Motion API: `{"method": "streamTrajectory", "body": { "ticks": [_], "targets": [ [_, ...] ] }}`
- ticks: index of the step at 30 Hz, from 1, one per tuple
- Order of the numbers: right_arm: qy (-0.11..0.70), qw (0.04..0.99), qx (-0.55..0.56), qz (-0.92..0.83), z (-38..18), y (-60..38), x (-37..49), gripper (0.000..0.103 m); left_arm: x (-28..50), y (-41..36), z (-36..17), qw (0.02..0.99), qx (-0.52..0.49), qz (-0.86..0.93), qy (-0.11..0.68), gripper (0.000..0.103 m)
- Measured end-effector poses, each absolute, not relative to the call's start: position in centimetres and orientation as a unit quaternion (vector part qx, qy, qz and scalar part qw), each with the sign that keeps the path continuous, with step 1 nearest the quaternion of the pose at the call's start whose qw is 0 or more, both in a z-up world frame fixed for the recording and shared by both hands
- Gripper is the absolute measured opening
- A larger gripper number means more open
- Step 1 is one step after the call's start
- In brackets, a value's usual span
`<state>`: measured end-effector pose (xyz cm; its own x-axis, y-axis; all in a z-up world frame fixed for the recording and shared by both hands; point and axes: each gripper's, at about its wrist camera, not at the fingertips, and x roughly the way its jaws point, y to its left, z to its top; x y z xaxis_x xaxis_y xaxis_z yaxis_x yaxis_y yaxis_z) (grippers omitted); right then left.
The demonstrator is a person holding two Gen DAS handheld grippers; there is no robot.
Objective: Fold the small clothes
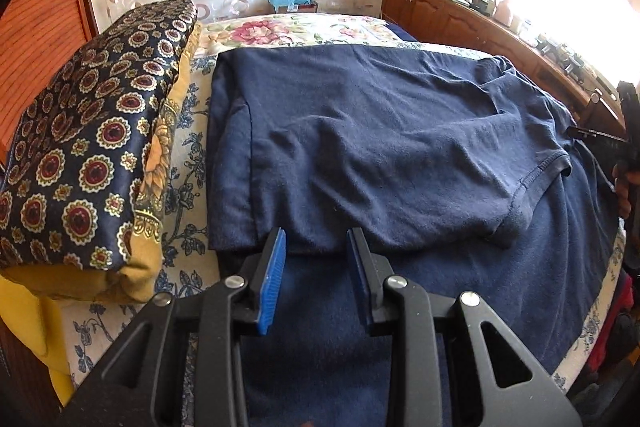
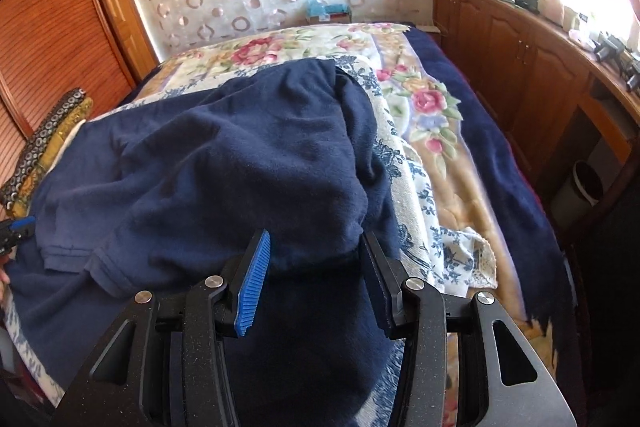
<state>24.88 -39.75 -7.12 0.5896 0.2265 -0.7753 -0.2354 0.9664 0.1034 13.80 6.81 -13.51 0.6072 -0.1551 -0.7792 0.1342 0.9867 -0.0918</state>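
Note:
A navy blue shirt [image 1: 380, 147] lies on the bed, partly folded, one sleeve [image 1: 532, 179] laid across its body. My left gripper [image 1: 316, 247] is open, its blue-padded fingers [image 1: 274, 275] just above the shirt's near folded edge, holding nothing. In the right wrist view the same shirt [image 2: 240, 167] is bunched up on its right side. My right gripper [image 2: 316, 255] is open, its jaws on either side of a hanging fold of the shirt without pinching it. The right gripper also shows at the right edge of the left wrist view [image 1: 624, 131].
A folded patterned navy and yellow cloth stack [image 1: 92, 155] lies on the bed's left. A floral bedspread [image 2: 432, 115] covers the bed. A wooden cabinet [image 2: 532, 75] with clutter runs along the right. A white bin [image 2: 580, 187] stands by it. A wooden shutter door [image 2: 52, 39] is left.

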Motion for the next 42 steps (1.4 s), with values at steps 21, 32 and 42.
{"method": "streamTrajectory", "body": {
  "ticks": [21, 32, 42],
  "targets": [
    [0.426, 0.898, -0.056, 0.094, -8.1, -38.4, 24.8, 0.049, 13.7, 7.9, -12.5, 0.909, -0.042, -0.033, 0.414, 0.03],
    [0.426, 0.899, -0.062, 0.084, -8.2, -38.3, 24.8, 0.053, 14.6, 8.7, -14.1, 0.901, -0.035, 0.002, 0.433, 0.03],
    [0.425, 0.899, -0.063, 0.084, -8.2, -38.3, 24.9, 0.053, 16.5, 7.5, -13.0, 0.901, -0.038, -0.023, 0.431, 0.007]
  ]
}}
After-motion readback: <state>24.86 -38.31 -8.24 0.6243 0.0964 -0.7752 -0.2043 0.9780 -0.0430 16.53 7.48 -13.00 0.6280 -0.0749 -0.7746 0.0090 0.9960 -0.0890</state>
